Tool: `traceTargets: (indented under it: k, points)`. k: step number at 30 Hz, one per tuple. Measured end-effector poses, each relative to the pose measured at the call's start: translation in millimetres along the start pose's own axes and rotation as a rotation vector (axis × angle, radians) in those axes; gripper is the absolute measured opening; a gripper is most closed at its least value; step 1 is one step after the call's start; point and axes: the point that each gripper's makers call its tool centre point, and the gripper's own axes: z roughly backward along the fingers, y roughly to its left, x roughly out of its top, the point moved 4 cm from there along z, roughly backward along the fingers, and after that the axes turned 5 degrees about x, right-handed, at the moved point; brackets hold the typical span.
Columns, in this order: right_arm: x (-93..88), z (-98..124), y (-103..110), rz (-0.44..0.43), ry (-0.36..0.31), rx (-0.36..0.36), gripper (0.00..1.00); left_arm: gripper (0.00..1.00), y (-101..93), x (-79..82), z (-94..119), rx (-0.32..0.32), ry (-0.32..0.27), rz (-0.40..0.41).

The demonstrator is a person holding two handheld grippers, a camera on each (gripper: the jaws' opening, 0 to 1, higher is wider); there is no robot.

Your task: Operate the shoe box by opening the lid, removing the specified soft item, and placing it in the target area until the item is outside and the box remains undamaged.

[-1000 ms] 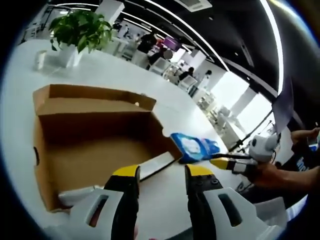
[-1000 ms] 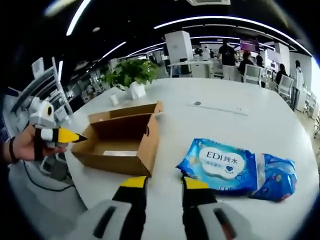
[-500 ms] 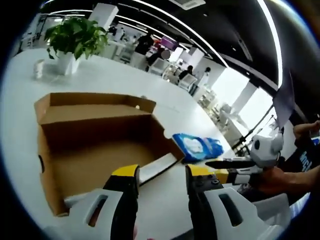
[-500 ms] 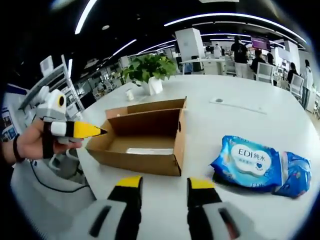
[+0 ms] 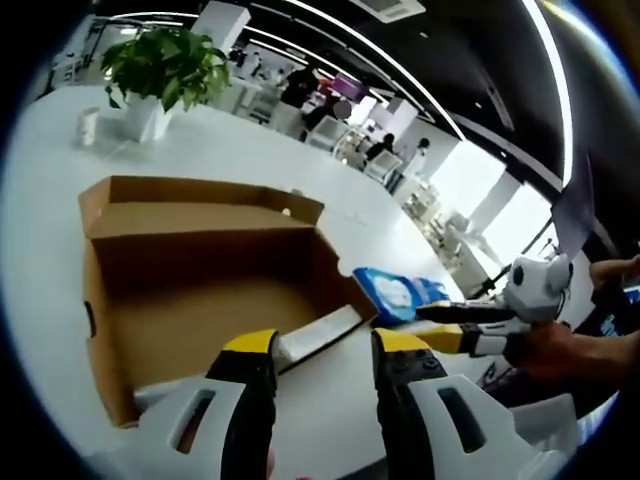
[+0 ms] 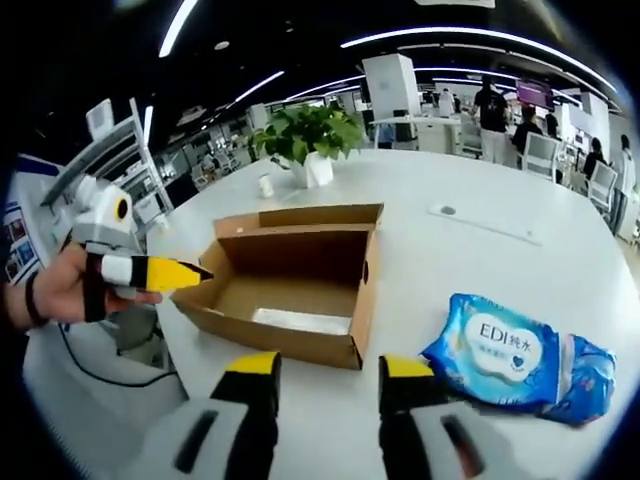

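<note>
- The near end of the blue plastic wipes pack (image 5: 392,295) is hidden behind the open brown cardboard shoe box (image 5: 200,290).
- Small print on the pack cannot be read.

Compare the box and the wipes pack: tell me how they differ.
The box is plain brown cardboard, rigid and open with its lid folded back; the wipes pack is soft glossy blue plastic, printed, and sealed as far as shows. The box stands taller and wider; the pack lies flat. Both rest on the white table, apart from each other.
</note>
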Motion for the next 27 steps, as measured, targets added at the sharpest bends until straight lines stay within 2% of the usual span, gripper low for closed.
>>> traceTargets:
  k: [8, 14, 18, 27]
  points:
    - [14.0, -8.4, -2.8, 0.027, 0.008, 0.018, 0.37, 0.37, 2.3, 0.0, -0.3, 0.006, 0.0, 0.013]
    - [23.1, -18.7, -3.8, 0.068, 0.042, 0.04, 0.39, 0.37, 3.6, 1.2, 0.3, 0.01, -0.005, 0.018]
    - [32.7, -28.8, -1.8, 0.175, 0.098, 0.071, 0.39, 0.38, 2.2, 0.2, -0.1, 0.023, 0.005, -0.023]
    - [43.8, -60.0, 1.4, 0.408, 0.287, 0.146, 0.45, 0.41, -1.6, -1.9, 0.2, 0.044, 0.026, -0.123]
